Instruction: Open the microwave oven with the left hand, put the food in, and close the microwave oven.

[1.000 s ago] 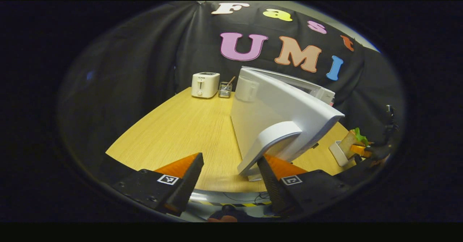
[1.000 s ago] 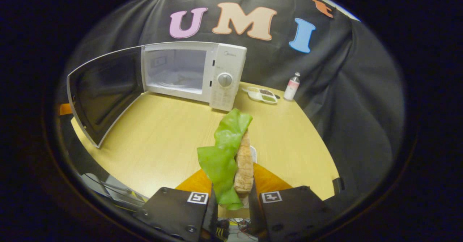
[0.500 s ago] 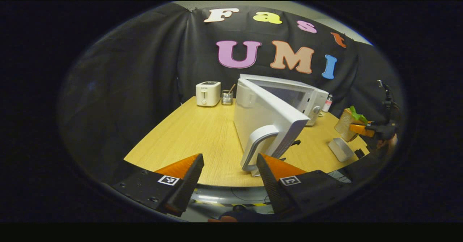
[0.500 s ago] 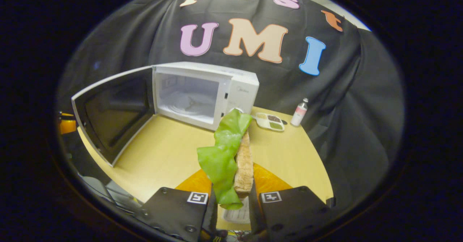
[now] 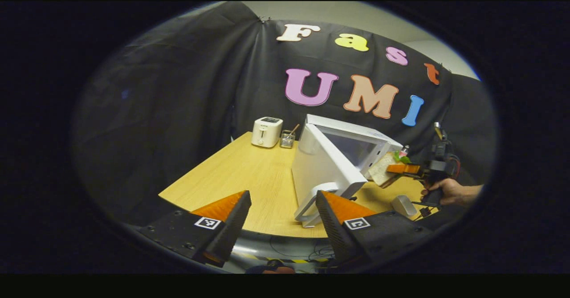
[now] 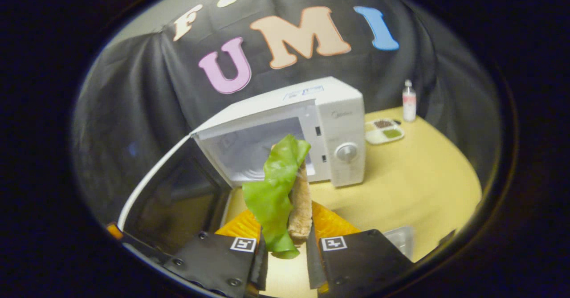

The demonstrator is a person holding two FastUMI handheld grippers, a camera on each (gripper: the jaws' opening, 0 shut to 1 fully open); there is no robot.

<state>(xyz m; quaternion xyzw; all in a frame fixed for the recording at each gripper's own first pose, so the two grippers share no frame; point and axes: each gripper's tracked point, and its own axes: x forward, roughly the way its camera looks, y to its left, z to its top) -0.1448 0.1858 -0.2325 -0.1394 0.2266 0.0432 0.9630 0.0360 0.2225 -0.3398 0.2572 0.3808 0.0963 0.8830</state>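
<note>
Now we are carrying the green-lettuce toast sandwich (image 6: pixel 285 191), pinched between the right gripper (image 6: pixel 286 243) fingers, toward the open white microwave oven (image 6: pixel 311 133); the left gripper (image 5: pixel 282 211) fingers are gaping wide, holding nothing.

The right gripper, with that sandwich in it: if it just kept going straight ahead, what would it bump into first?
Probably nothing outside: the right gripper points its sandwich at the open microwave cavity, so it would likely enter and meet the back wall, though depth is unclear.
</note>
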